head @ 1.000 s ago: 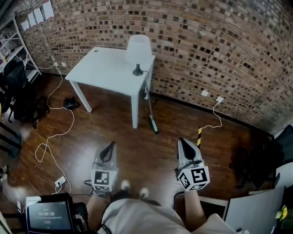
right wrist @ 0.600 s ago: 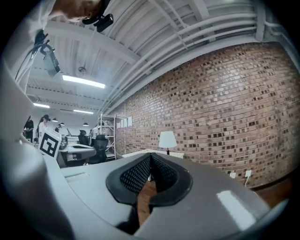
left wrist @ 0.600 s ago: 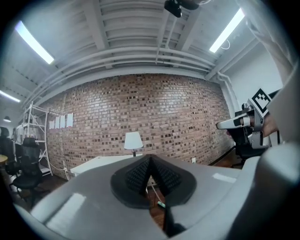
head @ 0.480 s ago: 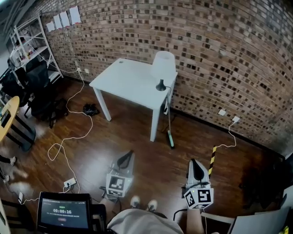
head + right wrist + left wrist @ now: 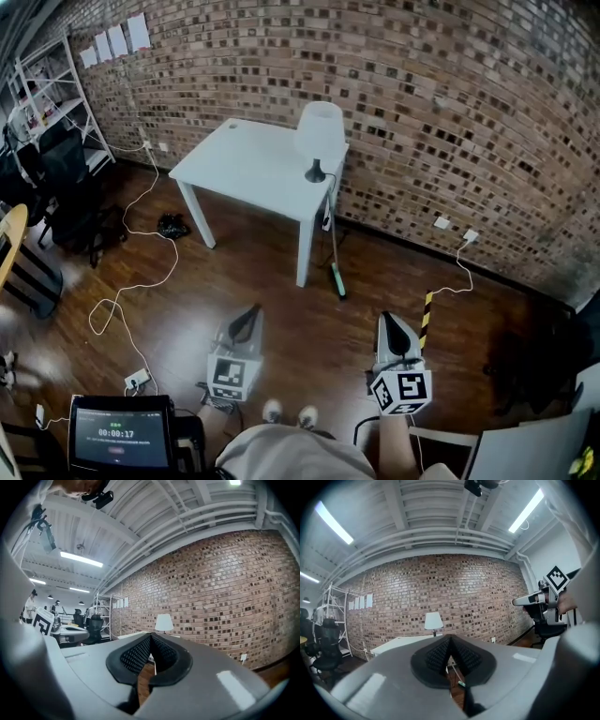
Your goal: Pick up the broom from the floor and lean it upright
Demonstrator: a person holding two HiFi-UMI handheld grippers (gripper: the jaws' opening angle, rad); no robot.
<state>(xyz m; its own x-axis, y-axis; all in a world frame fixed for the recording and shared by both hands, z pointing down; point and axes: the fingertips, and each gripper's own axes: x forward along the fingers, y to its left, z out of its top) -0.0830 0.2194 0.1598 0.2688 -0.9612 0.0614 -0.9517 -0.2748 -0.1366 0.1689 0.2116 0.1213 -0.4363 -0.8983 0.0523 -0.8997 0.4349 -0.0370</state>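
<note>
Head view: broom (image 5: 337, 281) is off the flat and stands near upright. Its green head sits on the wood floor (image 5: 309, 342) just beside the front leg of the white table (image 5: 244, 164), and its thin handle leans up to the table edge under the lamp (image 5: 319, 131). Left gripper (image 5: 253, 312) and right gripper (image 5: 389, 321) are low in frame, well apart from the broom and pointing toward it. Only this view shows the white cable (image 5: 141, 281) looping over the floor, a tablet screen (image 5: 117, 436) at bottom left, a yellow-black striped strip (image 5: 427, 309) and the person's shoes (image 5: 286, 412). A shelf rack (image 5: 47, 103) at left carries small items, too small to tell.

Left gripper view: jaws together, ribbed pads (image 5: 440, 653) meeting at the tip, nothing between them. The broom's green head shows in the gap below the pads, far off on the floor. Lamp and brick wall (image 5: 464, 588) are ahead. The right gripper with its marker cube shows at the right edge.

Right gripper view: jaws closed too, pads touching, empty. Lamp sits just above the tips. This view alone shows office chairs (image 5: 93, 623) and a distant person (image 5: 30, 604) at left. The left gripper's marker cube is at the left edge. I cannot pick out the broom here.
</note>
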